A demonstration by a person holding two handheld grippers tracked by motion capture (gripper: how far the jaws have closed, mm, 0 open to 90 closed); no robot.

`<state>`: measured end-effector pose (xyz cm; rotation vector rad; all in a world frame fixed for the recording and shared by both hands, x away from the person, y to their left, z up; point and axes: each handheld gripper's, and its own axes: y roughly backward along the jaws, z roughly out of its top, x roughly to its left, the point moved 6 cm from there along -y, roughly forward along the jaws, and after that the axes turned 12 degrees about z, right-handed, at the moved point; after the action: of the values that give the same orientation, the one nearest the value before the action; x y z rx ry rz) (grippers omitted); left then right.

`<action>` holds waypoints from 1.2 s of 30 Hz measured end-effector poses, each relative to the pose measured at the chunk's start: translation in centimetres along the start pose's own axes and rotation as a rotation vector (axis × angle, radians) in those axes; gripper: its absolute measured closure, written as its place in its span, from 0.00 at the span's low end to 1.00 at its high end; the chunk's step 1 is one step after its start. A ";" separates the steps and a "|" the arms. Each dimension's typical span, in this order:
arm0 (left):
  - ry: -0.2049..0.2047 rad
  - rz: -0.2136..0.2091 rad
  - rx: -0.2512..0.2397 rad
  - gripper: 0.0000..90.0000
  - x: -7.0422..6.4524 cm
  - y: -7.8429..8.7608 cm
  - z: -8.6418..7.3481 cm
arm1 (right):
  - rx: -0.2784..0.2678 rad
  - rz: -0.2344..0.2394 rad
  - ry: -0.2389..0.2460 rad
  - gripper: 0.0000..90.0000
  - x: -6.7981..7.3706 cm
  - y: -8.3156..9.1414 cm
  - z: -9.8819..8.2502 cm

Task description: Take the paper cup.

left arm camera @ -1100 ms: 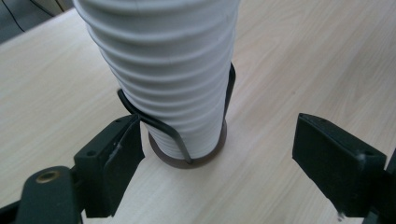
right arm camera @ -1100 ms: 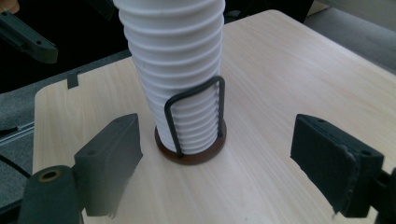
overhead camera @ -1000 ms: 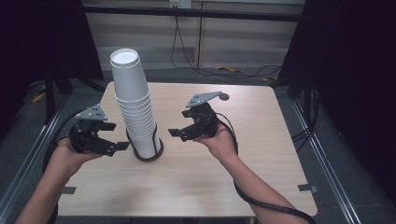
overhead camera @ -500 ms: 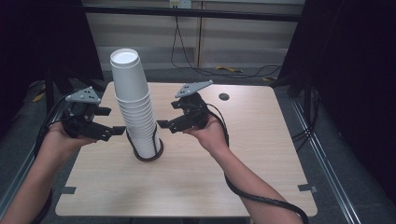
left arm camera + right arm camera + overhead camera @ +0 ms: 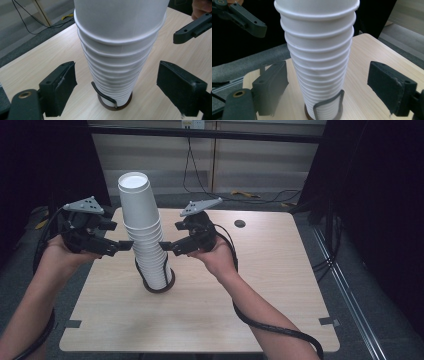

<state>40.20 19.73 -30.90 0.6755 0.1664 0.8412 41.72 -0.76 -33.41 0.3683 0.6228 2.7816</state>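
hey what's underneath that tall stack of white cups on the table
The stack of cups stands upside down in a dark round holder with a wire loop rising around the lowest cups. The holder rests on the wooden table. The holder's middle is covered by the cups.

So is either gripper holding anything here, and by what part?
Nothing is held. Both the left gripper and right gripper are open beside the cup stack, jaws clear of it.
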 end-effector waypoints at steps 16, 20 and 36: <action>-0.008 0.002 -0.016 0.17 0.5 0.9 1.8 | -0.025 -0.003 -0.001 0.17 -0.1 -2.2 2.3; -0.016 -0.006 -0.022 0.17 0.2 0.9 2.4 | -0.041 0.011 0.008 0.18 0.1 -2.5 2.5; -0.026 -0.008 -0.036 0.17 -0.5 -0.1 4.1 | -0.020 0.006 0.027 0.21 0.2 -2.6 2.5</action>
<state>41.55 17.38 -27.82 0.6510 0.1303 0.8260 42.77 2.55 -32.37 0.3298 0.6008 2.8008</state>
